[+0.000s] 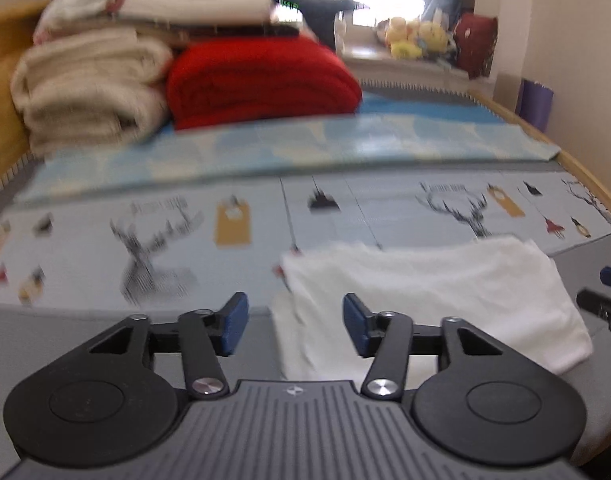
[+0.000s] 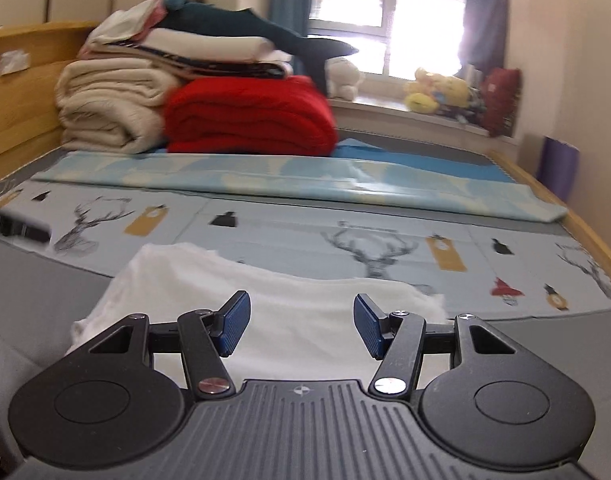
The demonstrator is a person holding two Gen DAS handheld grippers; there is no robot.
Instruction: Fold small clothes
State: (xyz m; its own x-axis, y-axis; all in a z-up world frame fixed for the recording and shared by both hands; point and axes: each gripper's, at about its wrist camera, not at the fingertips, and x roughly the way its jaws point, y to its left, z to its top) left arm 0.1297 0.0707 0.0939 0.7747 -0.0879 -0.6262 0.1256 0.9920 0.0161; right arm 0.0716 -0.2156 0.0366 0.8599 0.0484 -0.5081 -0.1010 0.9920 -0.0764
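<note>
A small white garment lies folded flat on the bed, half on the grey sheet, half on the deer-print mat. My left gripper is open and empty, hovering over the garment's left edge. In the right wrist view the white garment lies just ahead and below my right gripper, which is open and empty above its near part. The right gripper's tip shows at the left view's right edge.
A stack of folded blankets, cream and red, stands at the bed's far left by the wooden headboard. A light-blue mat lies across the middle. Plush toys sit on the windowsill. The bed's wooden rail runs along the right.
</note>
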